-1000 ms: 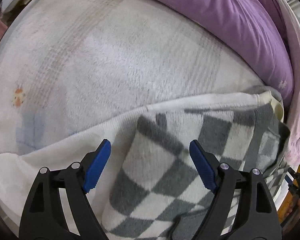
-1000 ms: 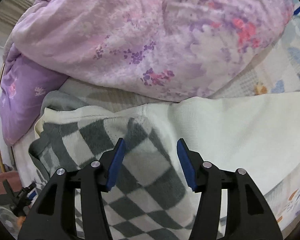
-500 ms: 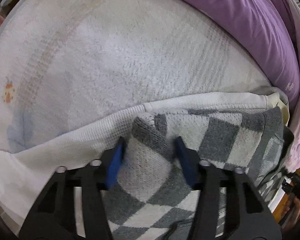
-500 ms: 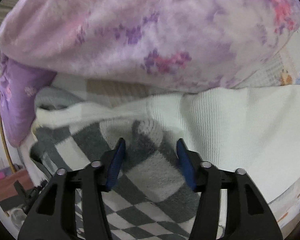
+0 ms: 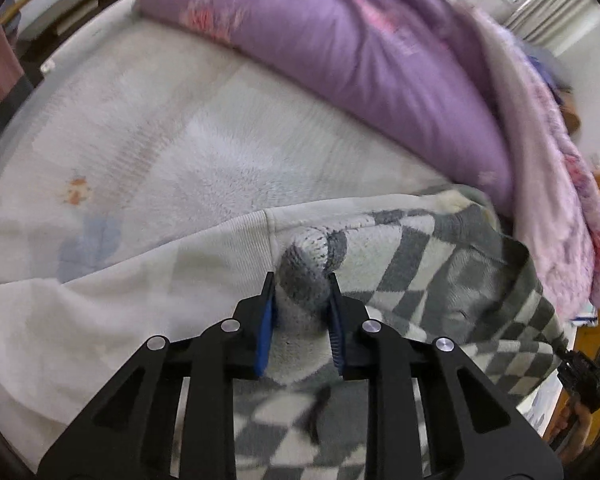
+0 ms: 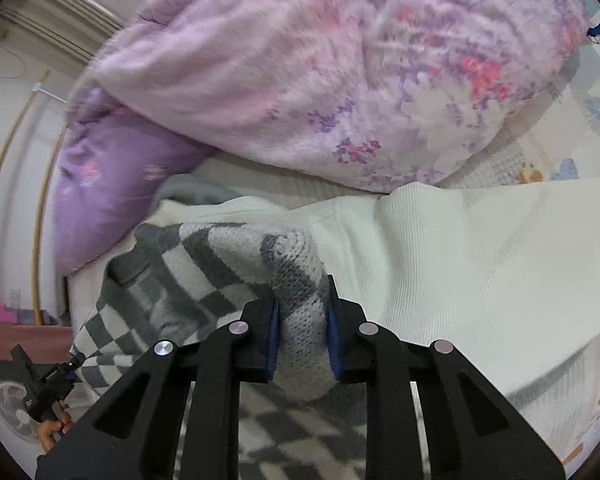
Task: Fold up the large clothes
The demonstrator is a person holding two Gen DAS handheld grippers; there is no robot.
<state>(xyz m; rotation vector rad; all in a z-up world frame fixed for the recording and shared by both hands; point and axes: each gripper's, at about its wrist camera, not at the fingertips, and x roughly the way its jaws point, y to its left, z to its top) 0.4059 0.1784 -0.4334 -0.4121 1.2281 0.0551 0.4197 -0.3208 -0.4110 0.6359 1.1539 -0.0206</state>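
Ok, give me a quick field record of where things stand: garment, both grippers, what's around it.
garment: grey-and-white checkered knit sweater, lying on a cream ribbed garment
left gripper: jaws just closing, pinching a fold of the sweater
right gripper: jaws just closing, pinching a bunched fold of the sweater
surface: pale printed bed cover
behind: purple quilt, pink floral quilt
fold status: not yet made

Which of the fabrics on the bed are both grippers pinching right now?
The grey-and-white checkered knit. Left gripper and right gripper each pinch a bunched fold; the cream garment and purple quilt go untouched.
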